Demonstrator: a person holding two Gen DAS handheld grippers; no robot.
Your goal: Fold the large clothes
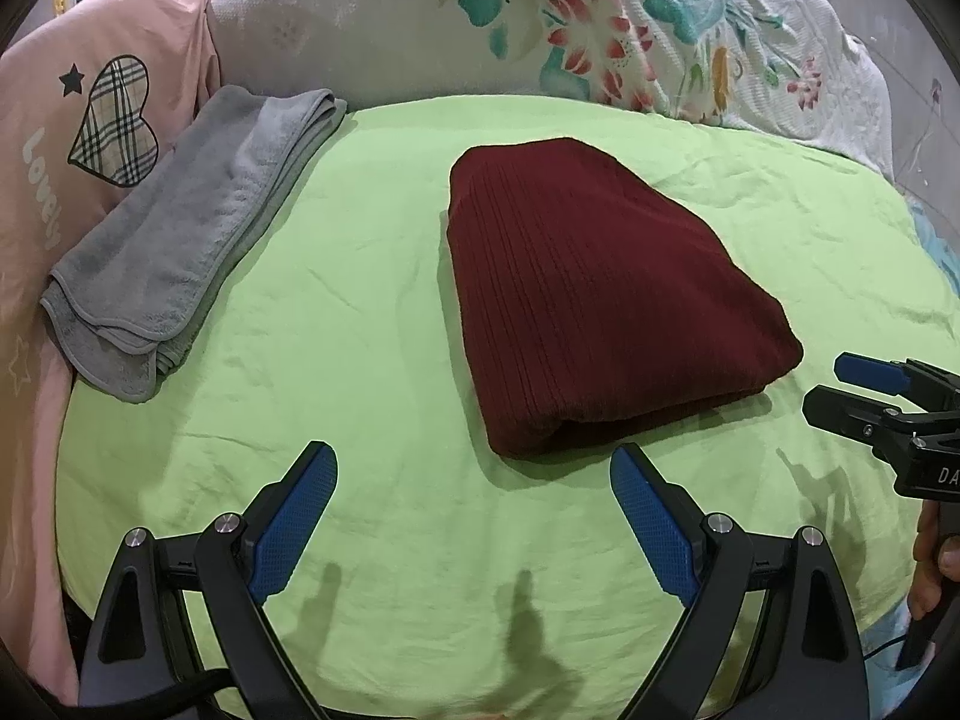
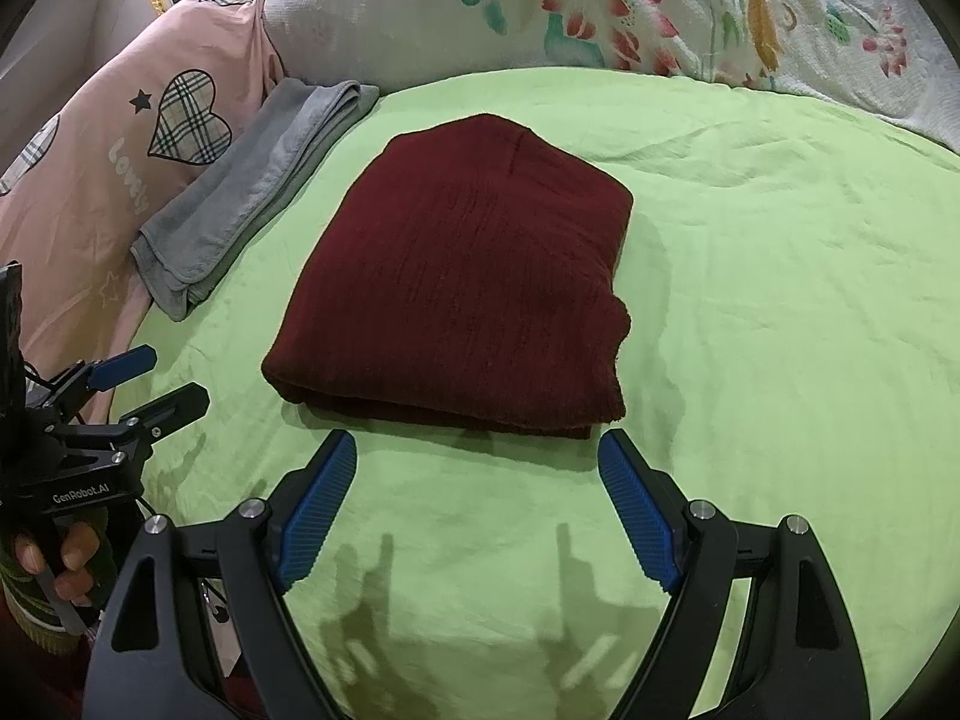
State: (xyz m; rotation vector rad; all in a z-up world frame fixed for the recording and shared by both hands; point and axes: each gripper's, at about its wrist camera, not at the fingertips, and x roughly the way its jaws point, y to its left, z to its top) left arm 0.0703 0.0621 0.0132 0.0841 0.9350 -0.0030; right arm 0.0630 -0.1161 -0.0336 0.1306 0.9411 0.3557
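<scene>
Both my left gripper (image 1: pixel 474 468) and right gripper (image 2: pixel 477 456) hang wide and empty just short of the folded maroon garment (image 1: pixel 588 294), which lies on the green sheet (image 1: pixel 372 276); a folded grey towel (image 1: pixel 180 234) lies to its left.

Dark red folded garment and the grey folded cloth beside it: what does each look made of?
The dark red garment looks like ribbed knit, probably wool or acrylic: fine parallel ridges run along its matte top. The grey cloth looks like soft fleece or microfibre towelling: a fuzzy, napped surface with a stitched binding along its edge. The fibre of either cannot be confirmed by sight.
</scene>
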